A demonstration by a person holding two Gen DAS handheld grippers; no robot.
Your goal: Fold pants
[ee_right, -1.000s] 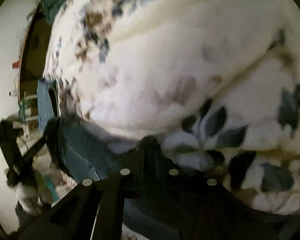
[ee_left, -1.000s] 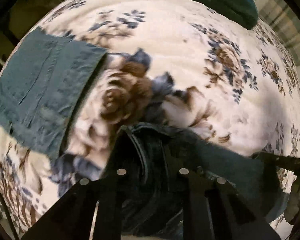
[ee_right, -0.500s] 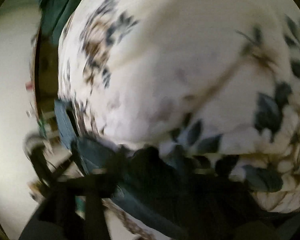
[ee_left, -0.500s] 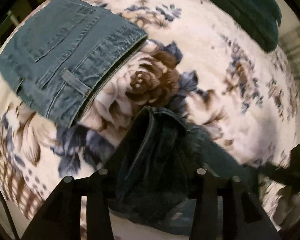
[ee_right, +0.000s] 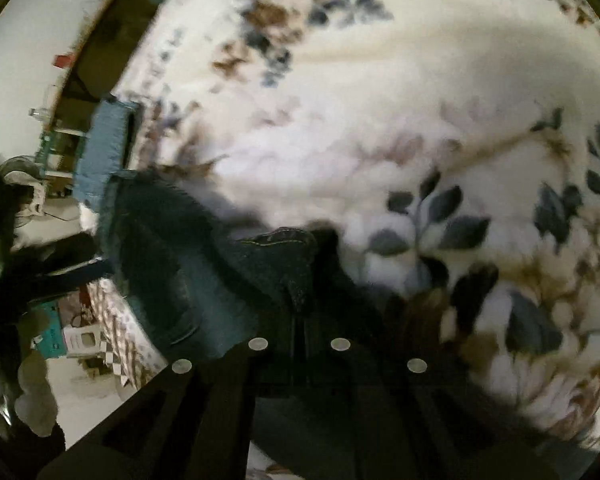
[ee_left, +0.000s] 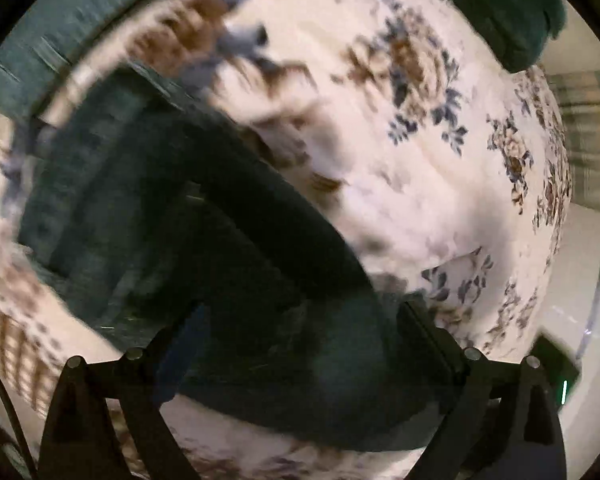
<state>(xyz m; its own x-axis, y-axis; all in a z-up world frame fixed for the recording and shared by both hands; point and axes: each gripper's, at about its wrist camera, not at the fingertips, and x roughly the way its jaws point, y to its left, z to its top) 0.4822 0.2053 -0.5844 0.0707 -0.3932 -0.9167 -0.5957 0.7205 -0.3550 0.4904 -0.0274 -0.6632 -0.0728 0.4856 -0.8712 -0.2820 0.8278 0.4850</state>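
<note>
Dark blue jeans (ee_left: 236, 264) lie on a cream floral blanket (ee_left: 400, 184). In the left wrist view my left gripper (ee_left: 300, 344) has its fingers wide apart, with denim lying loose between them; the picture is blurred. In the right wrist view my right gripper (ee_right: 300, 312) is shut on a bunched fold of the jeans (ee_right: 284, 256), which trail off to the left (ee_right: 160, 248). A second, lighter folded pair (ee_left: 72, 28) lies at the upper left and also shows in the right wrist view (ee_right: 100, 148).
A dark green cloth (ee_left: 500, 8) lies at the blanket's far edge. The bed edge drops to a pale floor (ee_right: 92, 368) on the left of the right wrist view, with boxes and clutter (ee_right: 64, 336) there.
My left gripper's fingers have spread wide and let go of the denim, and it has moved. The jeans now stretch further toward the lighter folded pair. My right gripper keeps its hold.
</note>
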